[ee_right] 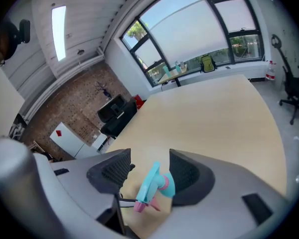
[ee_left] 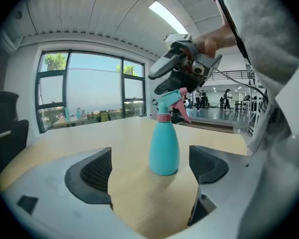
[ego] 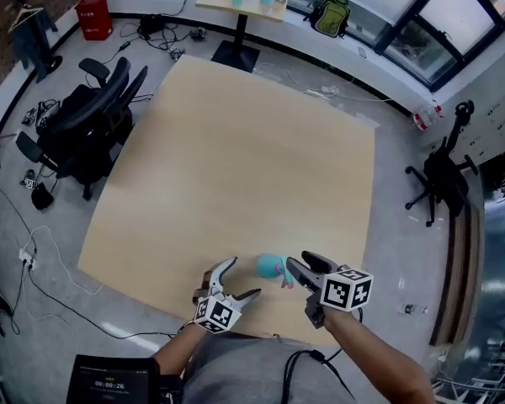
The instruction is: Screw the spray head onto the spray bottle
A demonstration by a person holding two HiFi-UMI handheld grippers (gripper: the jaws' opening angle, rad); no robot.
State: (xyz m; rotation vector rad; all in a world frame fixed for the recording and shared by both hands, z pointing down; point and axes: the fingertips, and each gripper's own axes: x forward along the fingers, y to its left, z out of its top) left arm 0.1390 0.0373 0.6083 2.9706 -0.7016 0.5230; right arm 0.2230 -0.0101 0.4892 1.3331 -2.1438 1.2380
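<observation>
**Q:** Where does the spray bottle [ego: 271, 266] stand?

**A:** Upright on the bench [ego: 236, 167], near the edge closest to the person, between the two sets of tongs. The spray head [ee_left: 170, 99] sits on top of its neck, above a pink collar [ee_left: 163, 117]; whether the thread is seated cannot be told.

**Q:** State of the left tongs [ego: 244, 277]?

**A:** Spread wide. The left gripper view looks level along the bench top — the bottle's turquoise body stands beyond the two pads, in line with the gap and touching neither.

**Q:** State of the right tongs [ego: 295, 263]?

**A:** Also spread, and positioned over the top of the bottle from above. In the right gripper view the spray head [ee_right: 149, 183] lies in the gap between the pads; there is clear space on the side of the left-hand pad, and the collar sits close against the other — contact there cannot be confirmed. The pink trigger [ee_right: 139, 206] points toward the camera.
</observation>
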